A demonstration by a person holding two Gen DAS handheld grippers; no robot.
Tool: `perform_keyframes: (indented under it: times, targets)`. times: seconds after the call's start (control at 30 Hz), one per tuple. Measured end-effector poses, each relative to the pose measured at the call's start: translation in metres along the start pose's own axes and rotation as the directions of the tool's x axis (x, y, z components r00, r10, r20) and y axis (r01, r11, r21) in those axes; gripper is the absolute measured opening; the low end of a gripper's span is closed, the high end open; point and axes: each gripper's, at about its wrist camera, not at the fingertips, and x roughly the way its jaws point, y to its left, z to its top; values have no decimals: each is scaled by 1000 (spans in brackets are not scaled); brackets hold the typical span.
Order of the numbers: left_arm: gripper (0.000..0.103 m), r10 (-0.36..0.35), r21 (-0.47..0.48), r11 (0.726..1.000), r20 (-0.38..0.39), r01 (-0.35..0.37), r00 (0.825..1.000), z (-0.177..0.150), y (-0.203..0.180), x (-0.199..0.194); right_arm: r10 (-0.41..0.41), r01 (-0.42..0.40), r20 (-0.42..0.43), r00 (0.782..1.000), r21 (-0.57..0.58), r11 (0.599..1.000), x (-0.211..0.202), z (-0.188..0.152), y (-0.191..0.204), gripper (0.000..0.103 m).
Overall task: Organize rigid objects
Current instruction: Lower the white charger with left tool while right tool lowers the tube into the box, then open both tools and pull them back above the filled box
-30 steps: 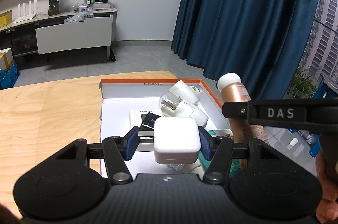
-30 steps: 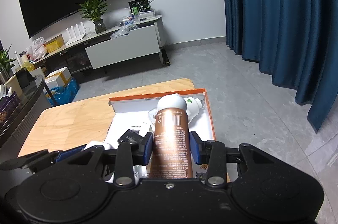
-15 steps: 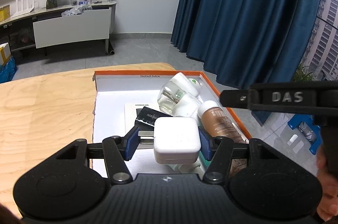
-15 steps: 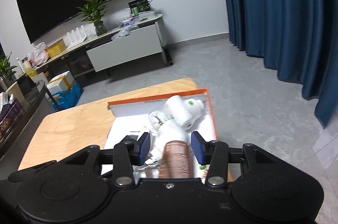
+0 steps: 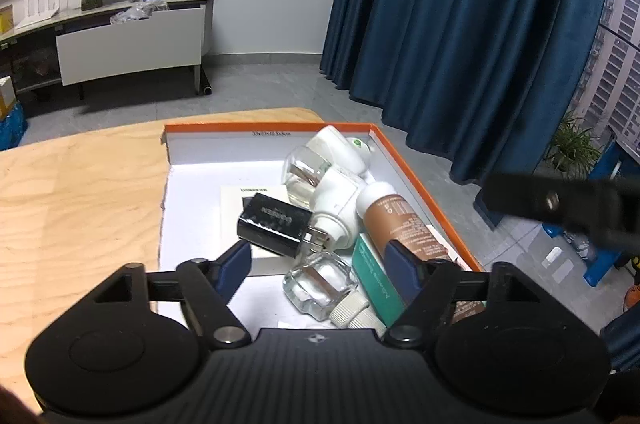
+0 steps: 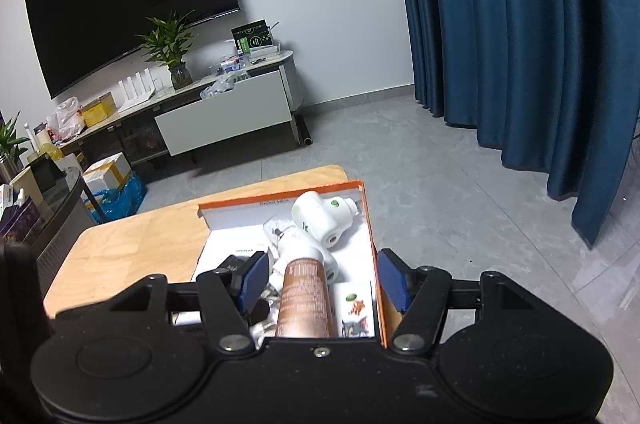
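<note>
An orange-rimmed white box (image 5: 416, 176) sits on the wooden table (image 5: 72, 208) and holds several objects. A copper bottle with a white cap (image 5: 400, 220) lies along its right side, beside white plug-in devices (image 5: 336, 200), a black charger (image 5: 276, 224), a clear glass bottle (image 5: 320, 284) and a teal carton (image 5: 376, 280). My left gripper (image 5: 320, 264) is open and empty above the box's near end. My right gripper (image 6: 320, 278) is open above the copper bottle (image 6: 306, 298), not gripping it. The white cube charger is not visible.
The box (image 6: 370, 224) sits at the table's right corner, with grey floor beyond. Blue curtains (image 5: 460, 24) hang to the right. A white TV cabinet (image 6: 224, 120) with a plant stands at the back wall. The right gripper's arm (image 5: 560, 204) crosses the left wrist view.
My right gripper opened and let the copper bottle down into the box. My left gripper opened and no longer holds the white cube charger. Both grippers have pulled back.
</note>
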Motion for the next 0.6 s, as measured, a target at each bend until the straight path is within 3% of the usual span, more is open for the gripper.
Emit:
perform_keyframes:
  times: [0.27, 0.47, 0.6]
  targets:
    - [103, 60, 27, 998, 53, -61, 997, 6, -8, -43, -38, 38, 7, 999, -25, 999, -29, -9, 0, 84]
    - [103, 139, 5, 990, 70, -140, 988, 0, -15, -78, -48, 48, 3, 999, -21, 999, -52, -18, -2, 87]
    - [103, 156, -36, 987, 32, -155, 987, -13, -14, -92, -56, 55, -17, 998, -42, 998, -65, -28, 0, 88]
